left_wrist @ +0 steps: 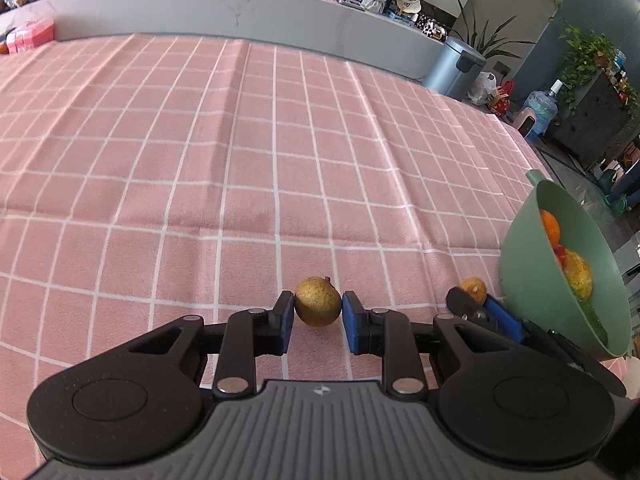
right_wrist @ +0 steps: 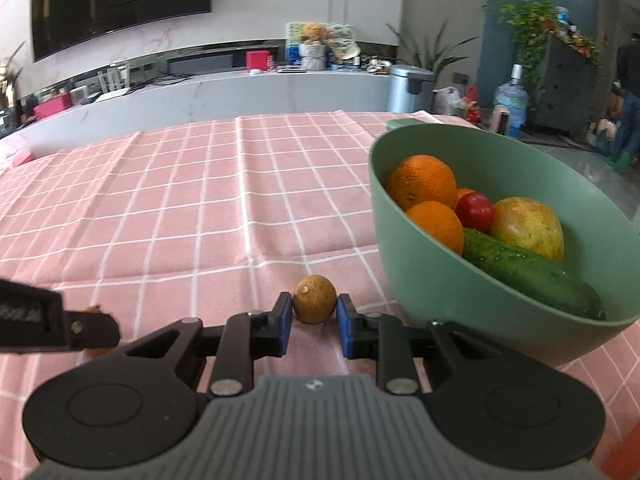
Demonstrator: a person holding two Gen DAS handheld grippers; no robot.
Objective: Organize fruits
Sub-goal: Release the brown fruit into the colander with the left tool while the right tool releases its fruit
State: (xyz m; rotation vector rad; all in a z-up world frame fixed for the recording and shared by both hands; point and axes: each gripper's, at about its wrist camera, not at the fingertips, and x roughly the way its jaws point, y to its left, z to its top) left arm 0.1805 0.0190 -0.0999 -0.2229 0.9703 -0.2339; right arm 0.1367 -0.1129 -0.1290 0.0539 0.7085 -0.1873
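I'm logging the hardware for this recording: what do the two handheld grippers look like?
Both match. The left gripper and right gripper have black linkage arms with silver pivot pins, blue pads on black fingers, round black side housings, and a ribbed grey body bearing a small round emblem. No cables or sleeves show.

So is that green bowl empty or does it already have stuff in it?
Partly filled: the green bowl holds oranges, a tomato, a cucumber and a yellow fruit.
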